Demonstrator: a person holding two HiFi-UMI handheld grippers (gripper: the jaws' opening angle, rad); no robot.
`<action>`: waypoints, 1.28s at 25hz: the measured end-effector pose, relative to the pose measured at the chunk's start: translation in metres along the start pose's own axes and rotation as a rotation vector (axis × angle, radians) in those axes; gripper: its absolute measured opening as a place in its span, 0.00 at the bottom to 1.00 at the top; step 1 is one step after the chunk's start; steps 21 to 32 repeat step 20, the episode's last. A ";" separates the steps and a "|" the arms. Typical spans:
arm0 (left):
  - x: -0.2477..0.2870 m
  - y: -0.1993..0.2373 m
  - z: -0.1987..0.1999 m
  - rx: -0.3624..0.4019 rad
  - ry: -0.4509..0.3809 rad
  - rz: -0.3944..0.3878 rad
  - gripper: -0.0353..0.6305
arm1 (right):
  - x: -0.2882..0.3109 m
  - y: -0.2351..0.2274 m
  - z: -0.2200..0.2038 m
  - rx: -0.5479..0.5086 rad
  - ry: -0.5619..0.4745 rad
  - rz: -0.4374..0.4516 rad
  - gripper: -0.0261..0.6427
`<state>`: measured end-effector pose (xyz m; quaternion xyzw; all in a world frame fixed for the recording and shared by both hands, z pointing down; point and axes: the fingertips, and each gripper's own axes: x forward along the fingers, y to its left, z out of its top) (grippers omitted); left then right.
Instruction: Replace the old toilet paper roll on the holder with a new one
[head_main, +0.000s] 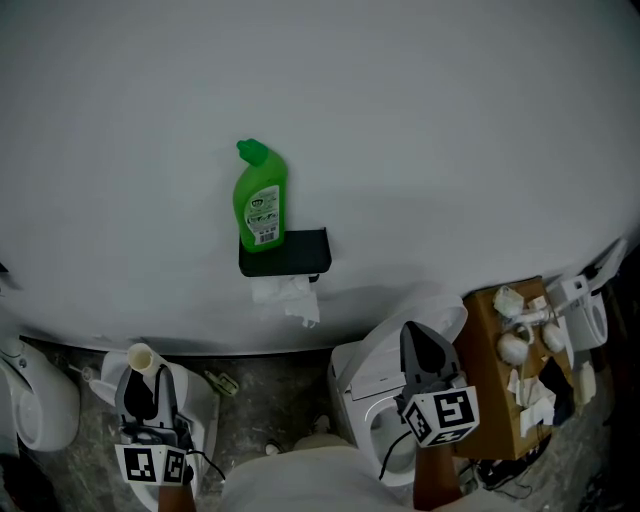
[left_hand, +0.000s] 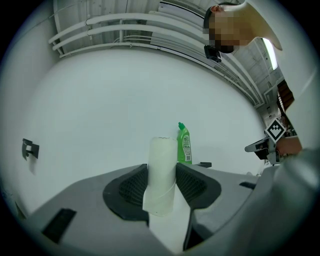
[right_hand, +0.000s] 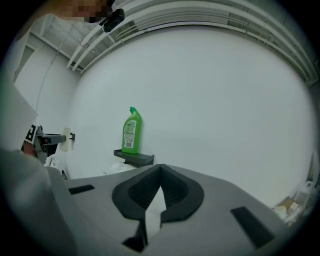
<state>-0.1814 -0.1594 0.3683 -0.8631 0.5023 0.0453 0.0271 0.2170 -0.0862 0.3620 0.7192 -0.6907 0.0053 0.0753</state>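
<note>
My left gripper (head_main: 148, 378) at the lower left is shut on a bare cardboard tube (head_main: 142, 358), the old roll's core. In the left gripper view the tube (left_hand: 162, 172) stands upright between the pads of that gripper (left_hand: 161, 187). The black holder (head_main: 285, 252) hangs on the wall with a green bottle (head_main: 260, 198) on its shelf and white paper (head_main: 288, 296) hanging beneath. My right gripper (head_main: 417, 335) is lower right of the holder, and in its own view it (right_hand: 160, 170) is shut with nothing in it, facing the holder (right_hand: 135, 157) and the bottle (right_hand: 131, 132).
A white toilet (head_main: 385, 400) sits below my right gripper. A brown box (head_main: 490, 330) with white clutter stands at the right. A white rounded fixture (head_main: 35, 400) is at the far left, and a white container (head_main: 205, 420) lies under my left gripper.
</note>
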 end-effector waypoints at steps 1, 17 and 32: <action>0.000 0.001 0.000 0.000 -0.002 -0.003 0.32 | -0.001 0.003 0.001 -0.010 0.002 0.002 0.04; -0.009 0.015 -0.012 -0.047 -0.001 -0.036 0.32 | -0.018 0.043 0.012 -0.085 0.024 0.015 0.04; -0.007 0.015 -0.013 -0.050 -0.001 -0.044 0.32 | -0.019 0.045 0.012 -0.087 0.027 0.015 0.04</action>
